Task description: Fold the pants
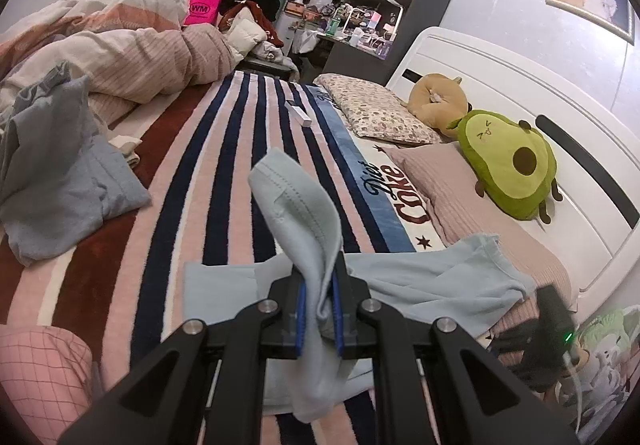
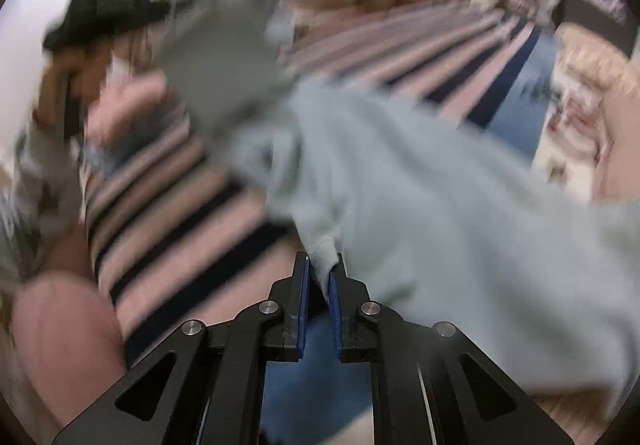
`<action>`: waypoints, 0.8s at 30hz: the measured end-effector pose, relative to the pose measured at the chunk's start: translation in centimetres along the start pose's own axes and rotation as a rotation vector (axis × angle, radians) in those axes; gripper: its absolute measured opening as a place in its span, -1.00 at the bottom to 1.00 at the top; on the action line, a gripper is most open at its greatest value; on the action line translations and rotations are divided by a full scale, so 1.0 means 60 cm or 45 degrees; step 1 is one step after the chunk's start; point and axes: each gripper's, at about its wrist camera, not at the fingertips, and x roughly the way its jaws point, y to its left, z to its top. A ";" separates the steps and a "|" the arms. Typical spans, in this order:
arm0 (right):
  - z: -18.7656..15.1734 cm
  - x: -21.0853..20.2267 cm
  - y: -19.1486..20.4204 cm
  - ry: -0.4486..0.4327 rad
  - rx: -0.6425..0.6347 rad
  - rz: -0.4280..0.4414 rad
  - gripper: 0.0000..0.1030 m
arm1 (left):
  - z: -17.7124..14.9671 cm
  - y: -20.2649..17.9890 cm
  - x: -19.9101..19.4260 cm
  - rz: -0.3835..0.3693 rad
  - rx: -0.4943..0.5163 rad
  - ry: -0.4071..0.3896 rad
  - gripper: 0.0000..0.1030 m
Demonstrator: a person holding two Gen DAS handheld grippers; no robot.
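both hand-held grippers – left (image 1: 319,277), right (image 2: 319,273) – clamp pale blue pants (image 1: 420,277) over striped bedspread (image 1: 224,173)

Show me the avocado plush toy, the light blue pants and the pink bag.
avocado plush toy (image 1: 508,161): left wrist view, its green belly.
light blue pants (image 1: 304,213): left wrist view, the raised fold.
pink bag (image 1: 204,7): left wrist view, its front.

Striped blanket (image 1: 224,181) bare centre; quilt (image 1: 132,57) heap left, pillows (image 1: 384,113) right.

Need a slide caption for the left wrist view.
Left hand-held gripper shut on a raised fold of light blue pants over a striped blanket, avocado plush by the headboard.
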 end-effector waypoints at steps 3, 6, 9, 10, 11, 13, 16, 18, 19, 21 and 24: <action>-0.022 0.019 0.009 0.110 -0.001 0.009 -0.80 | -0.001 -0.004 -0.001 -0.005 -0.002 0.002 -0.85; -0.014 -0.008 0.002 -0.005 0.076 0.132 -0.32 | -0.001 -0.003 0.000 -0.005 -0.002 0.009 -0.85; 0.010 -0.043 -0.020 -0.183 0.177 0.238 -0.32 | -0.004 -0.004 -0.001 0.002 0.003 0.015 -0.85; 0.018 -0.050 -0.027 -0.225 0.210 0.211 -0.32 | -0.005 -0.004 0.000 0.004 0.003 0.018 -0.85; 0.027 -0.053 -0.038 -0.261 0.241 0.141 -0.29 | -0.006 -0.004 0.001 0.005 0.003 0.021 -0.85; 0.035 -0.050 -0.051 -0.303 0.265 0.096 -0.29 | -0.008 -0.002 0.002 0.008 0.003 0.027 -0.85; 0.043 -0.044 -0.086 -0.371 0.356 0.077 -0.29 | -0.009 -0.001 0.001 0.013 0.001 0.031 -0.85; 0.048 -0.045 -0.102 -0.415 0.379 0.011 -0.29 | -0.009 0.000 0.002 0.014 -0.001 0.029 -0.85; 0.057 -0.040 -0.099 -0.400 0.361 -0.059 -0.29 | -0.009 0.001 0.001 0.014 -0.003 0.028 -0.85; 0.069 -0.021 -0.086 -0.320 0.255 -0.259 -0.29 | -0.009 0.003 0.001 0.013 -0.004 0.029 -0.85; 0.065 0.008 -0.069 -0.200 0.124 -0.249 -0.29 | -0.009 0.004 0.001 0.014 -0.003 0.029 -0.85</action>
